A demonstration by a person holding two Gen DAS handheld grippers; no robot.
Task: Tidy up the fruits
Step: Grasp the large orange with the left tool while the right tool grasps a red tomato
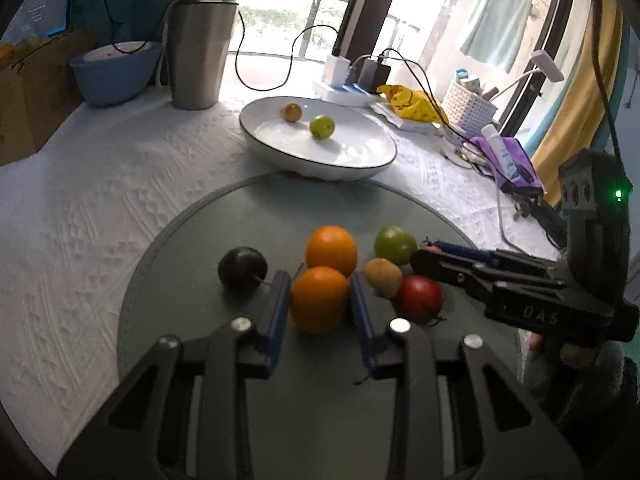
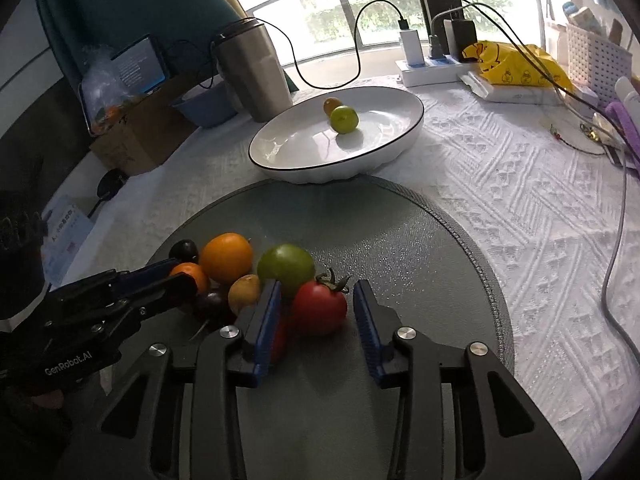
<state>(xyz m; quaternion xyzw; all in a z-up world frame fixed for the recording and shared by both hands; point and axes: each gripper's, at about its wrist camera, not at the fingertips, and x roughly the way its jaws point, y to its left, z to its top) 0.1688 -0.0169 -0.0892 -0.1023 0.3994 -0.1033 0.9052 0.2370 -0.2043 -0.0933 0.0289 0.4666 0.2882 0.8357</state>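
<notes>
Several fruits lie on a round grey mat (image 1: 224, 240). My left gripper (image 1: 320, 284) has its blue fingers on both sides of the near orange (image 1: 319, 298), close against it. Behind it lie a second orange (image 1: 331, 250), a dark plum (image 1: 242, 268), a green fruit (image 1: 395, 245), a kiwi (image 1: 383, 277) and a red tomato (image 1: 421, 298). My right gripper (image 2: 316, 292) is open around the red tomato (image 2: 320, 307), with a gap on its right side. A white plate (image 2: 304, 152) behind the mat holds a green fruit (image 2: 344, 119) and a small orange-brown fruit (image 2: 332, 105).
A steel tumbler (image 1: 202, 48), a blue bowl (image 1: 114, 70) and a cardboard box (image 1: 32, 92) stand at the back left. A power strip with chargers and cables (image 2: 432, 60), a yellow bag (image 2: 516, 66) and a white basket (image 2: 596, 58) are at the back right.
</notes>
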